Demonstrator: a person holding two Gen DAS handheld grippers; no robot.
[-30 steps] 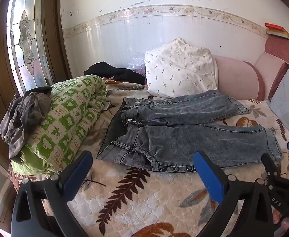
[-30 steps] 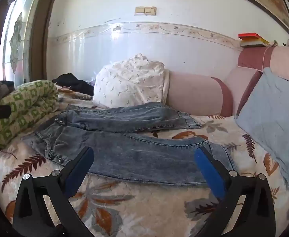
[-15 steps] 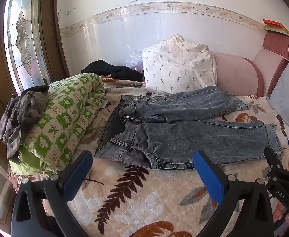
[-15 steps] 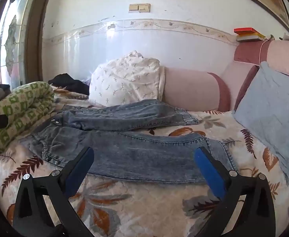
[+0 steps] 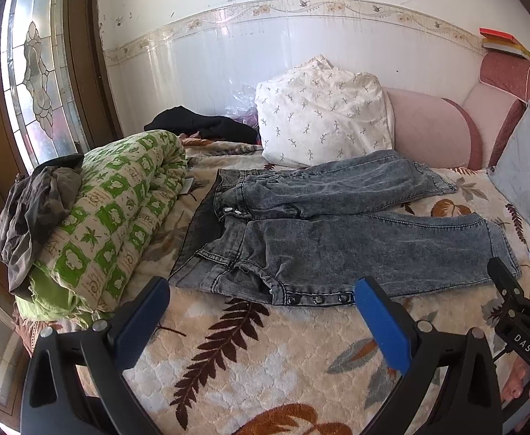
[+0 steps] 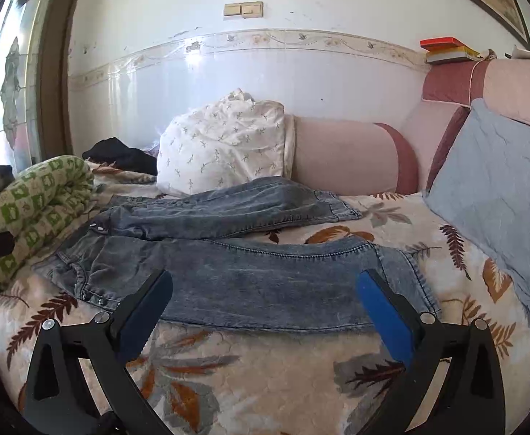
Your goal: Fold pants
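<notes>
The left gripper (image 5: 261, 311) hovers with its blue-padded fingers spread wide, holding nothing, just short of the waistband edge. The right gripper (image 6: 265, 304) is likewise spread and empty, over the near leg's lower edge. A bare strip of the leaf-patterned quilted bed (image 5: 265, 359) lies between both grippers and the grey-blue acid-washed denim pants (image 5: 337, 239). The pants lie flat, waist toward the rolled green-and-cream quilt (image 5: 120, 210), legs parted and running toward the pale blue cushion (image 6: 500, 195). The far leg touches the white sprig-printed pillow (image 5: 319, 116).
</notes>
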